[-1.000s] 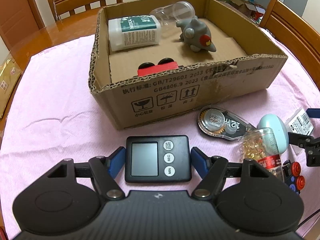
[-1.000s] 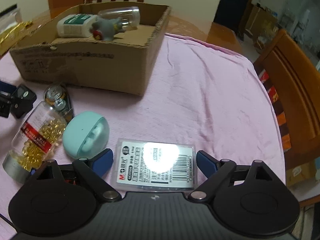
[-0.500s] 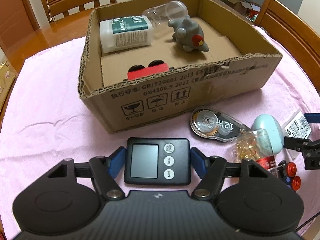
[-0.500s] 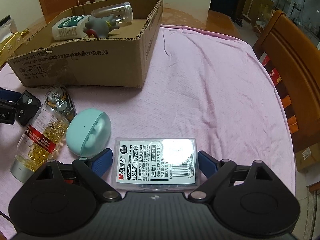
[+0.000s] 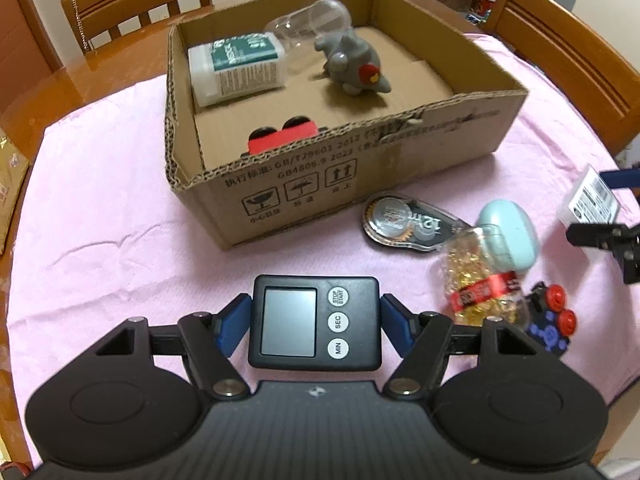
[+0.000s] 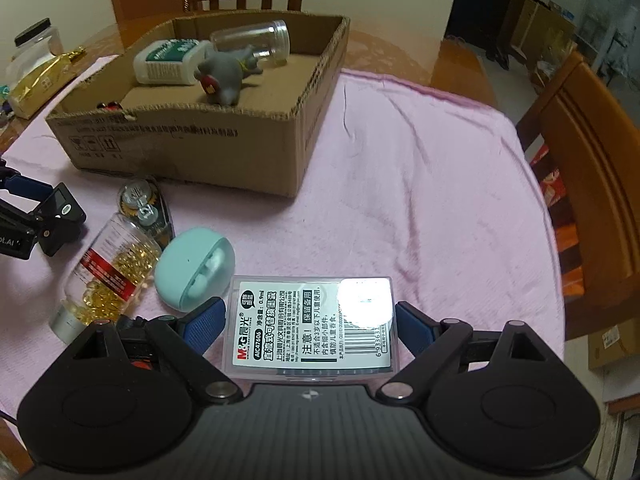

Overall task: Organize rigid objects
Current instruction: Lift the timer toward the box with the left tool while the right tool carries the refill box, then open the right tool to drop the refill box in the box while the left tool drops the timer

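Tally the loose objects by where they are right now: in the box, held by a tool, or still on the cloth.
In the cardboard box: 4 (white bottle, clear jar, grey toy, red block).
Held: 2 (timer, refill case).
On the cloth: 4 (tape dispenser, capsule bottle, teal case, wheeled toy).
Total: 10

Your two views are lit by warm, fairly dim indoor light from above, which throws a hard white glare patch on the clear plastic case (image 6: 312,322) and wipes out part of its label. You get strong fisheye bending at the edges, where the chairs (image 5: 568,52) curve and the corners go black. In your left wrist view the capsule bottle (image 5: 478,284) and grey toy (image 5: 352,66) are smeared by motion blur, while the timer (image 5: 314,326) stays sharp.
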A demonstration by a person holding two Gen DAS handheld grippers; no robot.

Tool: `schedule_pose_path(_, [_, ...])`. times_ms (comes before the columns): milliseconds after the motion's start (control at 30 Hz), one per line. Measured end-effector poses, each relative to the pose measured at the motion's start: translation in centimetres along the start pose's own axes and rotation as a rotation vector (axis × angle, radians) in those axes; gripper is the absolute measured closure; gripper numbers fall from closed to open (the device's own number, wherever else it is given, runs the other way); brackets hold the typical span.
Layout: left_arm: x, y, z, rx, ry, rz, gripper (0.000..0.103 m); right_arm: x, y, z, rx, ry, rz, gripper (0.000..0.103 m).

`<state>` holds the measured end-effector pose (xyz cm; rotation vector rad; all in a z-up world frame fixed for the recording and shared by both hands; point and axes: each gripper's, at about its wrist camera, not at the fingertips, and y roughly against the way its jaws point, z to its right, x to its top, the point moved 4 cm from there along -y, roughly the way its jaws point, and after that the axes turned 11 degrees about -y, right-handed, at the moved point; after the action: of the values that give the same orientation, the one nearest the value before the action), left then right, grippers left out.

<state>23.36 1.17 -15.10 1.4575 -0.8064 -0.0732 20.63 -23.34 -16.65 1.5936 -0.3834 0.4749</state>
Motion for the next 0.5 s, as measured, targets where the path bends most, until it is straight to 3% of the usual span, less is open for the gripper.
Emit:
schedule_pose_path(233, [0.5,3.3,-0.1,-0.017,-0.028,0.034,0.034,2.4,2.6,-0.9,0.044,0.068,0.033,0.01])
schedule_pose_path(500, [1.0,7.5,-1.4,0.011,-0.039,0.081,0.034,8.0,5.6,-3.7,0.148,0.166,0.131,0.01])
